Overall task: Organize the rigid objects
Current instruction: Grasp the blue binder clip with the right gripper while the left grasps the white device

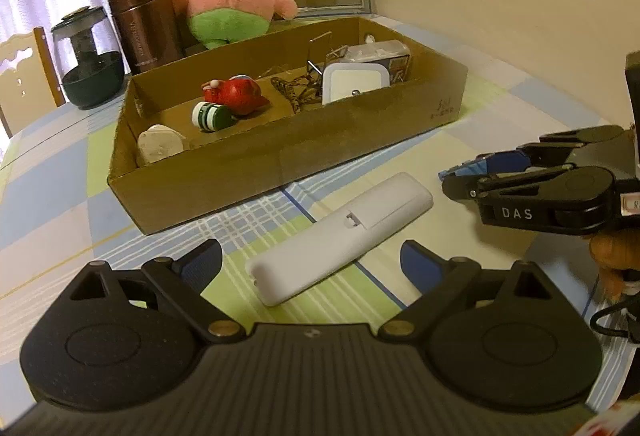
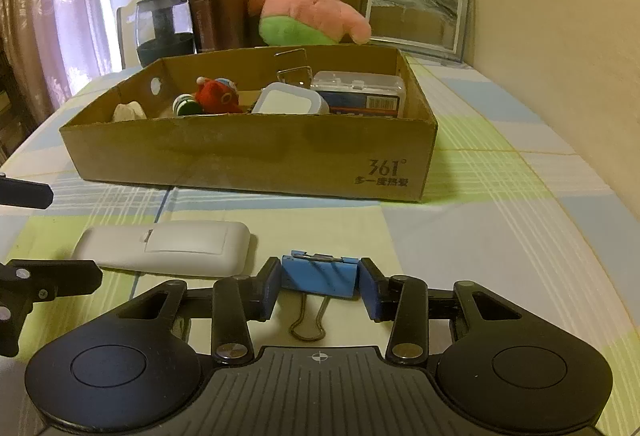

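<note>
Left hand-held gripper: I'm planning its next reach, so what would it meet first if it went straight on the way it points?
Probably the white remote, lying on the tablecloth between the open fingers of the left hand-held gripper. Beyond it stands the cardboard box. Depth is unclear.

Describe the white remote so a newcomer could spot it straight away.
Start at the open cardboard box on the checked tablecloth. On the cloth in front of the box, outside it, lies the remote, a long white slab, back side up. Its neighbour, the binder clip, is small and blue.
</note>
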A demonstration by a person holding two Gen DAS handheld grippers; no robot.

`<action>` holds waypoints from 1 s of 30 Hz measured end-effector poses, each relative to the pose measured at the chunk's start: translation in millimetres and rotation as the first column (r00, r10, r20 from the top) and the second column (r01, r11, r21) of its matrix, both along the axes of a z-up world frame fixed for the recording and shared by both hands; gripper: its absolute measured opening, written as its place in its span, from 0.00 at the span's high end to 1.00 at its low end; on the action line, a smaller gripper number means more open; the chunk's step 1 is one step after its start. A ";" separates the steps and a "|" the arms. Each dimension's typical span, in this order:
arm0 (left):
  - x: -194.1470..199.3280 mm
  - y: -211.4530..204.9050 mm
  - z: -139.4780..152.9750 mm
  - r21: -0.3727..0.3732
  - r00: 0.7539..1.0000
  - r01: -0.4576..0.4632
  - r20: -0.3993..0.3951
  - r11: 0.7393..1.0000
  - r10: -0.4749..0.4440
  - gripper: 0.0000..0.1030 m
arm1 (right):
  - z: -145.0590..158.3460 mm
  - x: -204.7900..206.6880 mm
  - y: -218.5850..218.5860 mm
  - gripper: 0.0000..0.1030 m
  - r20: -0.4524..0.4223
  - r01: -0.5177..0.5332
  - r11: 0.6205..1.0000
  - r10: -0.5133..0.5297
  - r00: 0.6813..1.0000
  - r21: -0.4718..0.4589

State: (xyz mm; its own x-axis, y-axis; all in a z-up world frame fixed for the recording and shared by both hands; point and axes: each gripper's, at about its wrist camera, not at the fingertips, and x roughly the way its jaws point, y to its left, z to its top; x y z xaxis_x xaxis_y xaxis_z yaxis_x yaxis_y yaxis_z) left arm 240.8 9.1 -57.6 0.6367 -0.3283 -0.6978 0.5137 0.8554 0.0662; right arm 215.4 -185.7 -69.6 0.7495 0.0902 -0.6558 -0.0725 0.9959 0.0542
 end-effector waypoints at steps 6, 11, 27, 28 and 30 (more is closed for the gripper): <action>2.9 -3.6 -3.3 0.019 0.999 0.036 0.000 0.999 -0.036 0.09 | 1.4 -0.2 -1.5 0.63 -0.006 -0.015 1.000 0.015 1.000 0.006; 12.2 -5.1 -5.7 0.030 0.998 0.069 -0.013 0.997 -0.069 0.10 | 5.5 -3.5 -2.5 0.63 -0.002 -0.031 1.000 0.031 1.000 0.003; 47.3 -35.6 -14.8 0.041 0.966 0.255 -0.060 0.966 -0.253 0.31 | 8.0 -5.0 -11.5 0.63 -0.006 -0.023 1.000 0.024 1.000 0.017; 48.7 -37.4 -15.3 0.041 0.963 0.264 -0.065 0.964 -0.261 0.32 | 8.0 -5.0 -11.9 0.63 -0.007 -0.023 1.000 0.024 1.000 0.018; 50.3 -39.9 -16.1 0.031 0.957 0.284 -0.075 0.958 -0.281 0.35 | 7.7 -4.5 -12.6 0.63 -0.007 -0.023 1.000 0.023 1.000 0.019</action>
State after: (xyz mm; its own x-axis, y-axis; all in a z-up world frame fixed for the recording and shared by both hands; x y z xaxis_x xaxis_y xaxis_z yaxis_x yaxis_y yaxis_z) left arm 291.1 -30.8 -73.7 0.4714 -0.4583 -0.7535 0.7387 0.6719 0.0535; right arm 210.9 -198.2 -61.8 0.7421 0.1195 -0.6596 -0.0948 0.9928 0.0732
